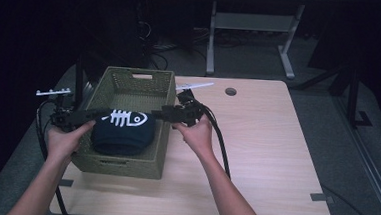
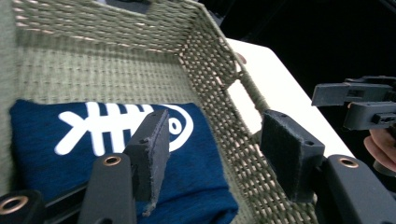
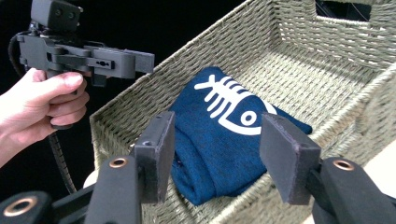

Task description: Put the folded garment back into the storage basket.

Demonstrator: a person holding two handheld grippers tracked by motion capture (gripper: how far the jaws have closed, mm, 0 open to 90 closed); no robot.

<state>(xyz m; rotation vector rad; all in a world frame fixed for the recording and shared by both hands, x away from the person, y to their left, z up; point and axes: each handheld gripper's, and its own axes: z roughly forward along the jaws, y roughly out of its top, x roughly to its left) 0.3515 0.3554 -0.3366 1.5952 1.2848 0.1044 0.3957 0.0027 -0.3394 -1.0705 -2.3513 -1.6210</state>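
Cloth: folded navy cloth (image 1: 123,132) with a white fish-skeleton print (image 1: 125,118) lies flat in the near end of the woven basket (image 1: 129,86), print facing up. Nothing grips it.
Basket: olive-green wicker, rectangular, handle cutouts in the short walls. It sits on the left part of the tabletop (image 1: 261,142), and the far half of its floor is bare.
Your left gripper (image 1: 85,115): you hold it at the basket's left wall, pointing inward over the cloth. In the left gripper view its fingers (image 2: 152,151) stand partly apart with nothing between them, clear of the cloth below. One finger is above the print, the other above the basket's wall.
Your right gripper (image 1: 160,113): you hold it at the basket's right wall, pointing in toward the left gripper. In the right gripper view its fingers (image 3: 287,156) stand partly apart, empty, above the near corner of the basket, with the cloth seen through the gap.
Gap between grippers: tips face each other across the cloth, not touching.
Contact: neither set of pads presses on the cloth.
Tabletop: light wood with a round cable hole (image 1: 230,91) near the far edge.
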